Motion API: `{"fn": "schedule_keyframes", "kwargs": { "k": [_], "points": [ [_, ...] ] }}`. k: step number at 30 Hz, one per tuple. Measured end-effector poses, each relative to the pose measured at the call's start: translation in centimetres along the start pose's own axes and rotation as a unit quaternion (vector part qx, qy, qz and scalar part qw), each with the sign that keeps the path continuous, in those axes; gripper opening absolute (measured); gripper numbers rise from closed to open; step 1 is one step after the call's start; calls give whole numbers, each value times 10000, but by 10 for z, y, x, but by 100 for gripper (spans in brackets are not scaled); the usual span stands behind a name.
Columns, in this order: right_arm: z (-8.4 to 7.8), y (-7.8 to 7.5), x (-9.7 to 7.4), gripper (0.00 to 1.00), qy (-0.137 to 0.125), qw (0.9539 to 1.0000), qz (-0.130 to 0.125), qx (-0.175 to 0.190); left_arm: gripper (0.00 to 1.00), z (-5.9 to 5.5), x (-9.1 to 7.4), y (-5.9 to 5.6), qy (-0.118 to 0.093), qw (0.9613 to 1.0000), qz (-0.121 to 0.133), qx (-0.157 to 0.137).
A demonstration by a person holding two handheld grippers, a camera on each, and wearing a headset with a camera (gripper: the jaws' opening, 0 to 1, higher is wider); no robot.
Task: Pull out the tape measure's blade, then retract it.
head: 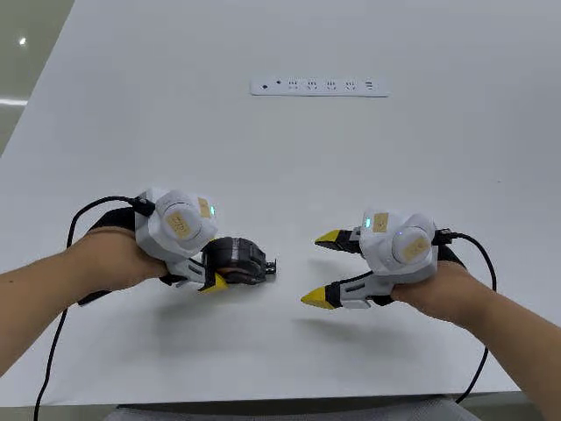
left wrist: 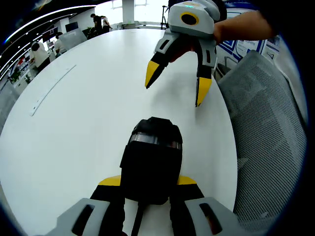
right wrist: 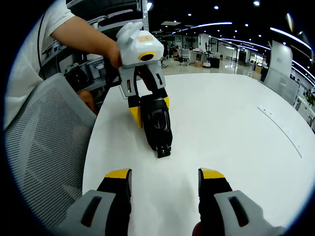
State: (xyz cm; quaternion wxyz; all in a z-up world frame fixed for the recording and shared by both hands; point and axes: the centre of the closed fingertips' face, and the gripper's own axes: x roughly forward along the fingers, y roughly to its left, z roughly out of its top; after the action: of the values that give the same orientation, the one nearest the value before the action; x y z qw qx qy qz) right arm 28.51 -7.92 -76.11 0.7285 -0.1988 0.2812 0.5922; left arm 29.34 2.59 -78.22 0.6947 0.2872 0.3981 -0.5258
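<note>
A black tape measure point(head: 238, 260) rests on the white table, clamped between the yellow-tipped jaws of my left gripper point(head: 217, 279). In the left gripper view the tape measure point(left wrist: 151, 164) sits between the pads, its blade end pointing away. My right gripper point(head: 323, 267) hovers open a short way to the right of the blade tip point(head: 273, 266), jaws facing it, nothing between them. From the right gripper view the tape measure point(right wrist: 157, 123) lies ahead with its hook end point(right wrist: 163, 152) nearest my open right gripper point(right wrist: 165, 173). No blade is drawn out.
A white power strip point(head: 318, 86) lies toward the far side of the white table point(head: 263, 158). A grey mesh chair point(left wrist: 270, 128) stands beside the table's near edge. Black cables trail from both grippers off the front edge.
</note>
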Motion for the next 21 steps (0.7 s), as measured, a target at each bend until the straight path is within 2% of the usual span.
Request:
{"fn": "schedule_keyframes", "kwargs": {
  "k": [10,21],
  "points": [
    [-1,-1,16,43,-15,10000,54,39,33,0,0,0,37,10000,9,25],
    [4,0,31,35,-26,9999,117,-113,32,-1,0,0,52,10000,27,31]
  ]
}}
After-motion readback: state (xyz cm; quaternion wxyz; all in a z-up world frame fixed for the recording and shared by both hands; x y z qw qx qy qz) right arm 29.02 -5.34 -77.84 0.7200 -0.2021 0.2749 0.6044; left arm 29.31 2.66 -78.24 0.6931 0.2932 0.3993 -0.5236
